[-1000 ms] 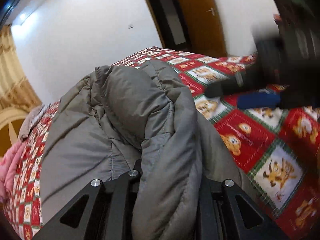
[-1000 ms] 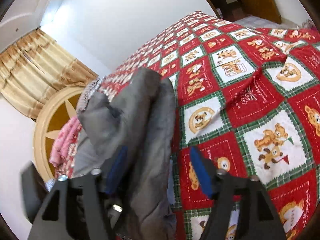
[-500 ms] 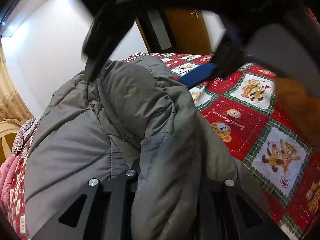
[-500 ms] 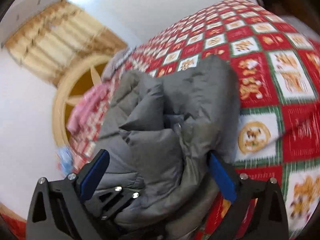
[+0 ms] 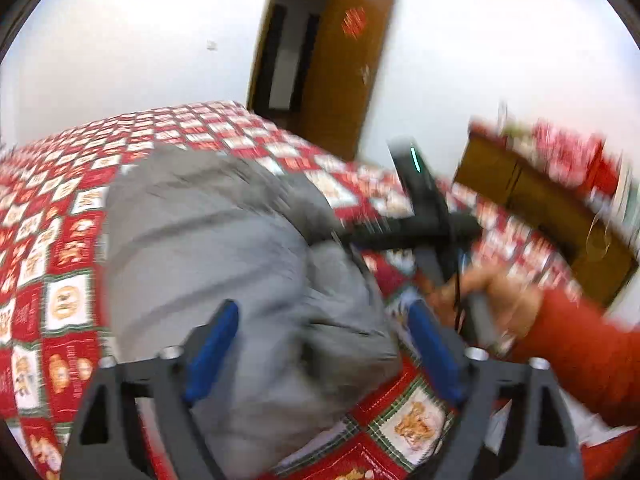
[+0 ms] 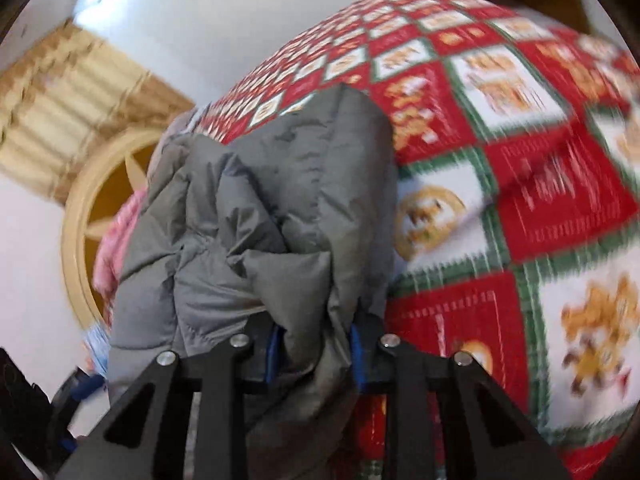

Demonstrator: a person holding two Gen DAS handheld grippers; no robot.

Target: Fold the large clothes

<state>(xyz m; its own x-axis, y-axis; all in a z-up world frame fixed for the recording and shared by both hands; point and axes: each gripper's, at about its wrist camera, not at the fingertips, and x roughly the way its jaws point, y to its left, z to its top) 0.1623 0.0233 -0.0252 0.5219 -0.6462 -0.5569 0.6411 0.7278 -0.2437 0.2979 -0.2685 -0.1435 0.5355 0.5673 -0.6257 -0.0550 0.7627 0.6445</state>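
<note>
A grey padded jacket lies bunched on the bed's red teddy-bear quilt. My left gripper is open, its blue pads apart above the jacket's near end, holding nothing. My right gripper is shut on a thick fold of the grey jacket, which fills the view ahead of it. In the left wrist view the right gripper shows as a blurred black frame, held by a hand in a red sleeve.
A brown door stands open in the white wall behind the bed. A wooden cabinet with red items is at the right. A round wooden headboard, pink cloth and gold curtain lie at the bed's far end.
My left gripper has let go of the jacket, opened and pulled back. My right gripper, open before, has moved over the jacket and shut on a fold.
</note>
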